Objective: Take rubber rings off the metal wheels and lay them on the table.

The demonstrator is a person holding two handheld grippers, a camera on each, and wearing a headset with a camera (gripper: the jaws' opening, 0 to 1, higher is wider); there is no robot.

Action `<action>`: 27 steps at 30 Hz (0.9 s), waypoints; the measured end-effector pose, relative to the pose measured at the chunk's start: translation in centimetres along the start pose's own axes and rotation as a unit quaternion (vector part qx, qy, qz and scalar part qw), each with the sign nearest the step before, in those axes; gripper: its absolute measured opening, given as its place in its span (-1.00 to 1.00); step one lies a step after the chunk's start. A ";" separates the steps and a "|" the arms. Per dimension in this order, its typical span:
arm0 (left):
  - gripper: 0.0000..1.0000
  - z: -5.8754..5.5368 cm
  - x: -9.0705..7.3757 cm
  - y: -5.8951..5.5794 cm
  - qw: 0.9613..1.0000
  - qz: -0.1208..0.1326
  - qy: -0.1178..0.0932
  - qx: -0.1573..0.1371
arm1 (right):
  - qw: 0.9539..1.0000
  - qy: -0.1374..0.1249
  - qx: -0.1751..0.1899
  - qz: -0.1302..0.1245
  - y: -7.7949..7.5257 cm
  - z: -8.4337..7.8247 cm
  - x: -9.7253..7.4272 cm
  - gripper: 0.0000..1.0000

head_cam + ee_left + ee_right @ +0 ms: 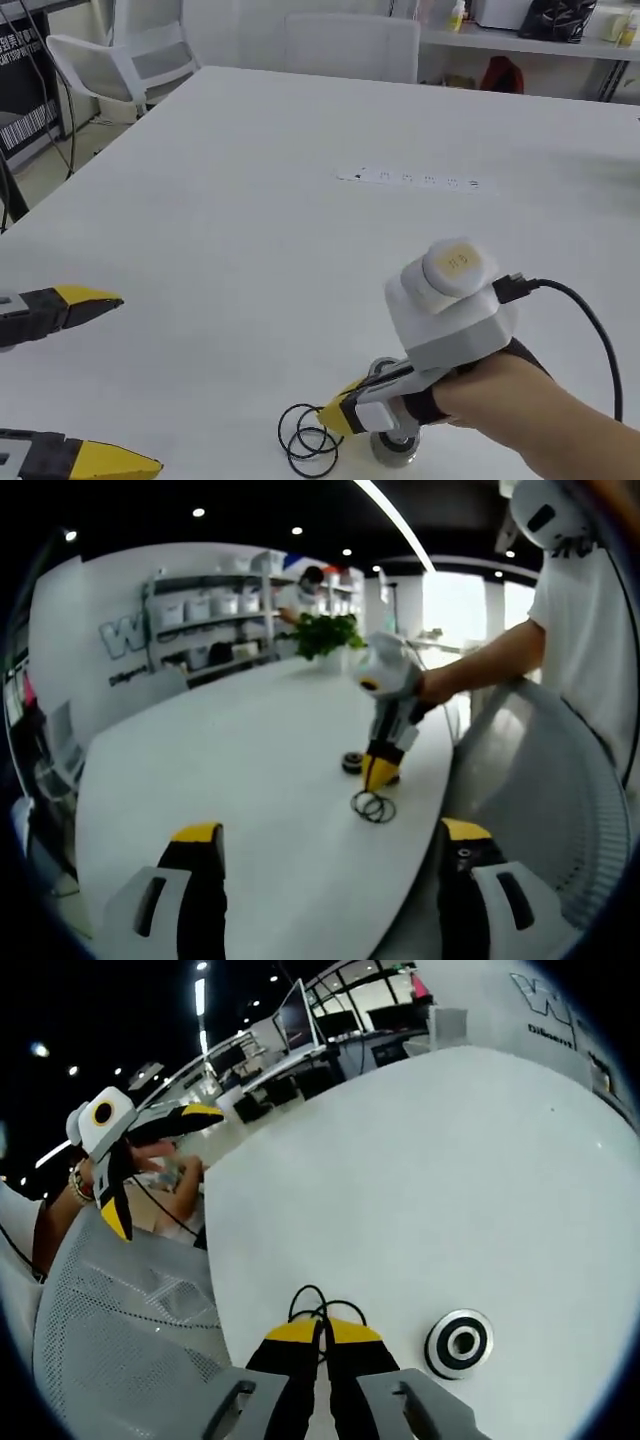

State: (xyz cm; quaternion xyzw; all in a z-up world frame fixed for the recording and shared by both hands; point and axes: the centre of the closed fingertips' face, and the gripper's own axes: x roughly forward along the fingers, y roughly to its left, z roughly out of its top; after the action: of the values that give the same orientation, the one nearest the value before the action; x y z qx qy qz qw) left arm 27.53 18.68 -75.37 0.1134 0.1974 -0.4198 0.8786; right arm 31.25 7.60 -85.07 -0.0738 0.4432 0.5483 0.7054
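Observation:
Black rubber rings [305, 437] lie in a loose overlapping bunch on the white table [250, 250] near its front edge. My right gripper [335, 415] points at them, its yellow jaws shut with a ring's edge pinched at the tips [322, 1332]; the loops [320, 1305] stick out just beyond. A metal wheel [459, 1341] lies flat just right of the jaws, half hidden under the gripper [393, 447]. My left gripper [100, 380] hovers at the table's left, jaws wide open and holding nothing [330, 840]. From it I see the rings [372, 807] and wheel [352, 762].
A white power strip [410, 180] lies mid-table, farther back. White chairs [130, 60] stand along the far edge, with shelves behind. A mesh chair back [120, 1330] is close to the table's near side. A potted plant [325, 635] stands at one end.

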 end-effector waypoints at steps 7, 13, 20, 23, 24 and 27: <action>0.77 0.0 -0.2 -0.1 1.000 0.001 0.003 0.000 | 1.000 0.014 -0.007 -0.012 -0.4 -0.7 0.2 -0.91; 0.77 0.1 -0.2 0.0 1.000 0.002 0.003 0.000 | 1.000 0.012 -0.006 -0.017 -0.7 -0.8 -0.5 -0.92; 0.77 0.2 0.0 -0.3 1.000 -0.003 0.002 0.002 | 0.999 -0.016 -0.002 -0.035 -1.8 0.2 -2.5 -0.91; 0.77 0.3 0.0 -0.4 1.000 -0.005 0.001 0.003 | 0.999 -0.035 0.004 -0.037 -2.3 0.7 -3.5 -0.91; 0.77 0.3 0.0 -0.4 1.000 -0.005 0.001 0.003 | 0.998 -0.039 0.006 -0.040 -2.5 0.8 -3.8 -0.91; 0.76 0.4 0.1 -0.3 1.000 -0.007 0.000 0.004 | 0.997 -0.059 0.016 -0.054 -3.5 1.1 -5.0 -0.91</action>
State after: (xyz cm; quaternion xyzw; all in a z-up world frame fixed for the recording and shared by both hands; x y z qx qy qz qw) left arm 27.42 18.32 -75.08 0.1158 0.1962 -0.4265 0.8753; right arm 34.78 3.41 -82.22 -0.0537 0.4046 0.5056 0.7601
